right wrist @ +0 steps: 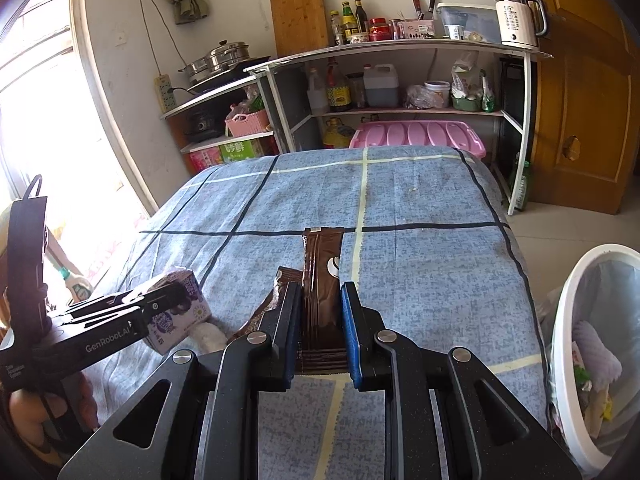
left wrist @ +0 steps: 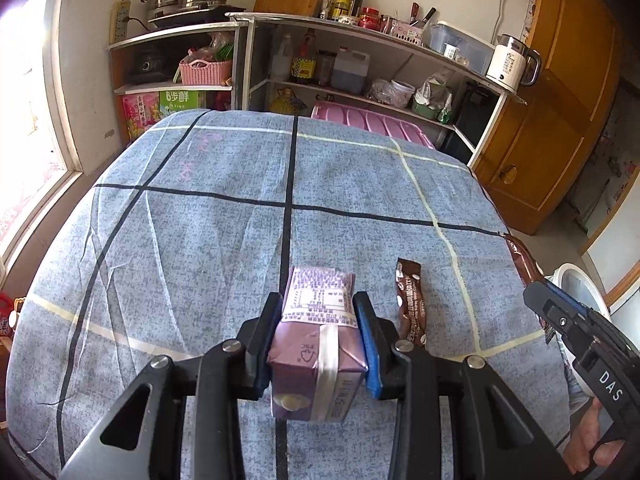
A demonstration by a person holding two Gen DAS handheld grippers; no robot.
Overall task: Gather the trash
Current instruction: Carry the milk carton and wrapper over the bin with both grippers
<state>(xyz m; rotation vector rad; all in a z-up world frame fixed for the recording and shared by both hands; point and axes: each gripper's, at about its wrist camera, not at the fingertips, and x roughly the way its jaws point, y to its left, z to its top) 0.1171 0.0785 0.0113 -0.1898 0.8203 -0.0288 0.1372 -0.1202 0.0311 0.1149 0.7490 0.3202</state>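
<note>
Left gripper [left wrist: 318, 316]: jaws clamped on the purple drink carton [left wrist: 318, 344], pads pressing both side faces; carton's printed panel faces up.
Right gripper [right wrist: 320, 320]: jaws closed on a dark brown wrapper [right wrist: 322, 280], which stands up between the pads toward 12 o'clock.
Second brown wrapper [left wrist: 410, 304]: lying flat on the cloth at 3 o'clock of the carton, just beside the left gripper's right finger.
Surface: blue checked cloth [left wrist: 200, 240] with black and cream lines, wrinkled.
Trash bin [right wrist: 592, 360]: white, lined, at 4 o'clock in the right wrist view, beside the cloth's edge; holds assorted litter.
Background, 12 o'clock: shelving [right wrist: 400, 112] with bottles, pots, kettle.
</note>
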